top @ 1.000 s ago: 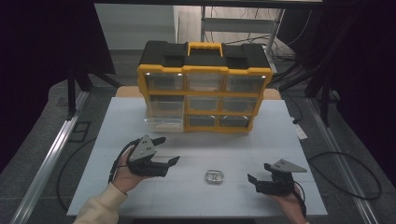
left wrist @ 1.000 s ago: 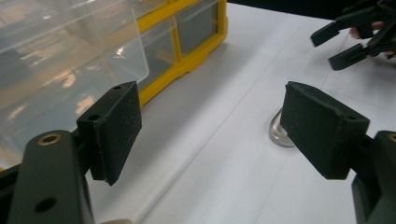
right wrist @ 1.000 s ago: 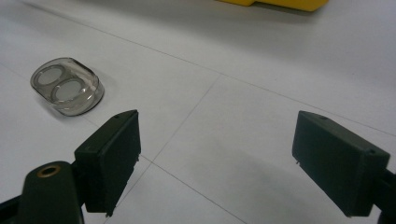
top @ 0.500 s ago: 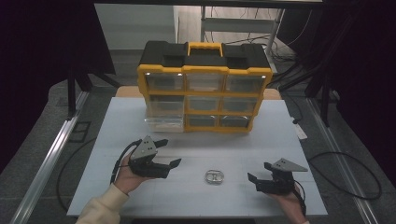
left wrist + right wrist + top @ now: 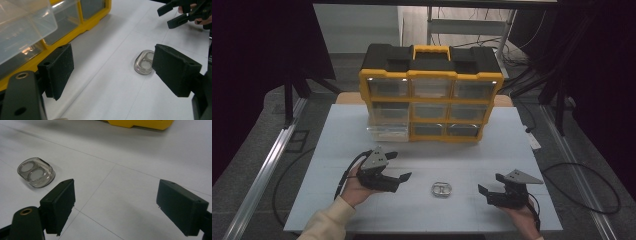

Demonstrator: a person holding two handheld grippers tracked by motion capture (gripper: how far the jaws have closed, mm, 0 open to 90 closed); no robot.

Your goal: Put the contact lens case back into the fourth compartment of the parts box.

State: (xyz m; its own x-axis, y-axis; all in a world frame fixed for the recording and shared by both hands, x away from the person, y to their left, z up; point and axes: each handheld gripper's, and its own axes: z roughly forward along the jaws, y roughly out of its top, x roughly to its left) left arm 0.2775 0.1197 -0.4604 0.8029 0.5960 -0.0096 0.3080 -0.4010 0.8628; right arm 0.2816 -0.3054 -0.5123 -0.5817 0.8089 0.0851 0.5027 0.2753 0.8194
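A small clear plastic case (image 5: 441,190) with two round discs inside lies flat on the white table between my two grippers. My left gripper (image 5: 401,166) is held just left of it, open and empty. In the left gripper view the case (image 5: 144,62) lies ahead, close to the right-hand jaw, and my own gripper (image 5: 116,70) has nothing between its jaws. My right gripper (image 5: 490,184) rests right of the case, open and pointing left. The right gripper view shows the case (image 5: 36,172) ahead and left of my open gripper (image 5: 117,205).
A yellow and black drawer organizer (image 5: 427,95) stands at the back of the table (image 5: 522,150). Its clear bottom-left drawer (image 5: 384,131) is pulled out; this drawer (image 5: 22,25) is close to my left gripper. Cables trail off both table sides.
My left gripper has edged slightly right, toward the clear case. The right gripper and the case have not moved.
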